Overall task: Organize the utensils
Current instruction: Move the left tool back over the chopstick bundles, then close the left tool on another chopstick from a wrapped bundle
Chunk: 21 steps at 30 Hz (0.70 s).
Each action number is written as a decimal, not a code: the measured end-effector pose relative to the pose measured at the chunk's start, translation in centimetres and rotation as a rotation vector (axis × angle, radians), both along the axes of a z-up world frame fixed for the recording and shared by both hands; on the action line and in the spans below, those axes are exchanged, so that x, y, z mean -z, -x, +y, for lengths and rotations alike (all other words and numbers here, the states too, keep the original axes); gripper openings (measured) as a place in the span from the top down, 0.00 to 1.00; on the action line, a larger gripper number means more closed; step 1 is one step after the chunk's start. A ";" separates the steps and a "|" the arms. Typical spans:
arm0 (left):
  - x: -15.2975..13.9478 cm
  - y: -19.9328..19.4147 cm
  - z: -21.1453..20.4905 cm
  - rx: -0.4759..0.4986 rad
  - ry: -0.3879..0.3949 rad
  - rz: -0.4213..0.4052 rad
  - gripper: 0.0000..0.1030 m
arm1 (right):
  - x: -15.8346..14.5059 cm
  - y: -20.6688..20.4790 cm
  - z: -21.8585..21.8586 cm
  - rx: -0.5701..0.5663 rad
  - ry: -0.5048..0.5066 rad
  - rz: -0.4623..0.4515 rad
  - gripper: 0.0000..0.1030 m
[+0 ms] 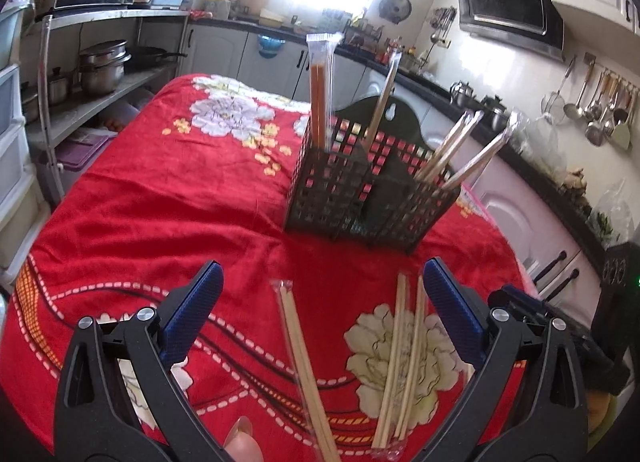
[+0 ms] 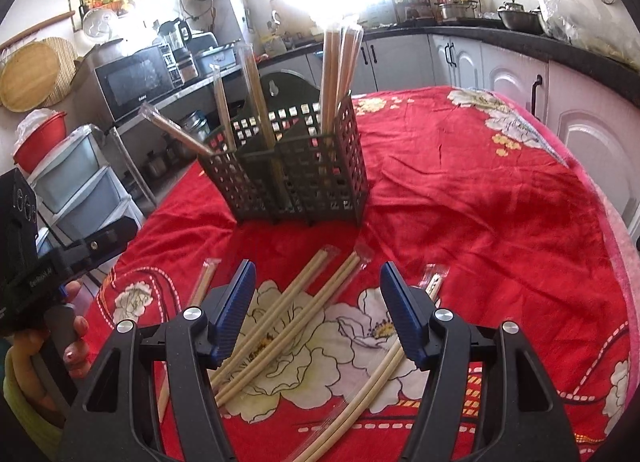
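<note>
Both tools hang over the red flowered cloth [image 1: 168, 189] on the worktop with their jaws spread and nothing between the blue pads: the left tool [image 1: 322, 282] above a wrapped pair of chopsticks [image 1: 304, 366], the right tool [image 2: 318, 274] above loose wrapped pairs [image 2: 280, 314] lying crossed on a white flower. Beyond them stands the black lattice holder [image 2: 296, 177], its compartments already carrying several wrapped pairs upright or leaning outward.

Left gripper [image 1: 320, 282] tilted downward, blue-padded jaws spread wide, nothing between the pads. Right gripper [image 2: 318, 282] angled down likewise, jaws apart and empty. Left hand [image 2: 74, 336] wrapped around its gripper's black handle.
</note>
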<state>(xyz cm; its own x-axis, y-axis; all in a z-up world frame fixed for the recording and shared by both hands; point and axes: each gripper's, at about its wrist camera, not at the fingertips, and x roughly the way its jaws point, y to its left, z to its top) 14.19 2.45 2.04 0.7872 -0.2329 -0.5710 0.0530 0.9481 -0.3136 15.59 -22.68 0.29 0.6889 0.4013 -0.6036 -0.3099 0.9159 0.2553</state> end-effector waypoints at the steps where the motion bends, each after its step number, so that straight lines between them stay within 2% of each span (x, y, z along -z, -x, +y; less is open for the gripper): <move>1: 0.2 0.0 -0.2 0.003 -0.003 0.009 0.10 | 0.2 -0.1 0.1 -0.003 0.006 0.006 0.40; 8: 2.9 -0.7 -1.5 0.046 -0.057 0.107 0.10 | 2.1 -1.7 0.9 -0.013 0.055 0.078 0.40; 16: 5.1 -1.4 -1.2 0.071 -0.021 0.179 0.11 | 3.8 -3.1 1.1 -0.006 0.050 0.138 0.40; 19: 5.9 -1.8 -1.0 0.068 -0.004 0.207 0.17 | 4.1 -3.4 1.0 -0.001 0.045 0.148 0.40; 21: 6.1 -2.2 -0.9 0.073 0.005 0.222 0.24 | 4.2 -3.7 1.0 0.000 0.043 0.152 0.40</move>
<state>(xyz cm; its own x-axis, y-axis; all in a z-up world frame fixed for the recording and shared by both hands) 16.36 1.56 -4.11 0.6235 -0.2877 -0.7270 0.0508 0.9428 -0.3296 19.29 -21.66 -3.91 0.5882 0.3728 -0.7177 -0.2708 0.9270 0.2595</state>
